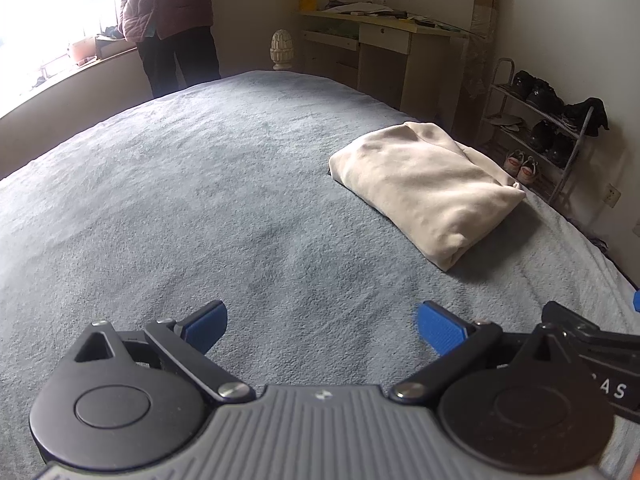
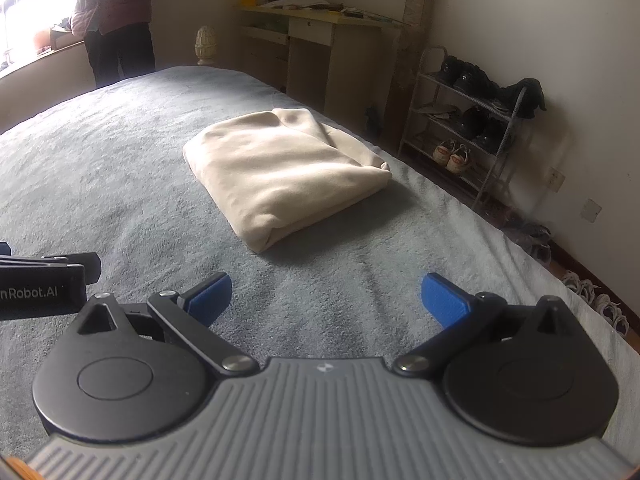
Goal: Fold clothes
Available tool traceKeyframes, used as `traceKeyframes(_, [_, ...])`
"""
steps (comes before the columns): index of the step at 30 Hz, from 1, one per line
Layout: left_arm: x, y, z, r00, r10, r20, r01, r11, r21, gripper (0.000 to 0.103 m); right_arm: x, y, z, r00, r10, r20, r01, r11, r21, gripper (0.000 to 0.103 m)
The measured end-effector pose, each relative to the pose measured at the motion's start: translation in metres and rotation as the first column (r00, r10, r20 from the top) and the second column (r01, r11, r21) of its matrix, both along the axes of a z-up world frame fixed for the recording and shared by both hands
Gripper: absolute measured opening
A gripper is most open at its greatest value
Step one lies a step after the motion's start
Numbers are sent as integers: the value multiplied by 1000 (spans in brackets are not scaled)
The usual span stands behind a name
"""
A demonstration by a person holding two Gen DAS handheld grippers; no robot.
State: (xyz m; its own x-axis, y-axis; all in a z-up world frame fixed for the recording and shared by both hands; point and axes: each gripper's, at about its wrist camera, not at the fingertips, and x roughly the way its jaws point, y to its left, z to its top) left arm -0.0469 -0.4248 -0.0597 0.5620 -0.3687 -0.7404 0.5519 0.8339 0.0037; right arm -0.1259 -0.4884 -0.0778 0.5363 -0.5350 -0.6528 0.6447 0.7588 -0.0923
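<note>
The left hand-held gripper (image 1: 322,326) hovers over the grey-blue bed cover (image 1: 180,200) with its blue pads spread wide, holding nothing. The right hand-held gripper (image 2: 326,298) sits just beside it, jaws equally wide and empty. Ahead of both, a folded cream garment (image 2: 280,168) lies on the bed, well apart from the pads, toward the bed's right edge. Beyond stand a shoe rack (image 2: 468,128), a cluttered worktop (image 2: 320,20) and a person (image 2: 116,20) by the window.
</note>
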Motion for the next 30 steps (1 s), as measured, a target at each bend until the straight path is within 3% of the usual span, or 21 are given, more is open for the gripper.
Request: traceKeyframes(30, [-6, 1, 1, 1000, -3, 1, 3, 1000, 4, 102, -3, -4, 2, 1000, -19, -5, 19, 1000, -5, 102])
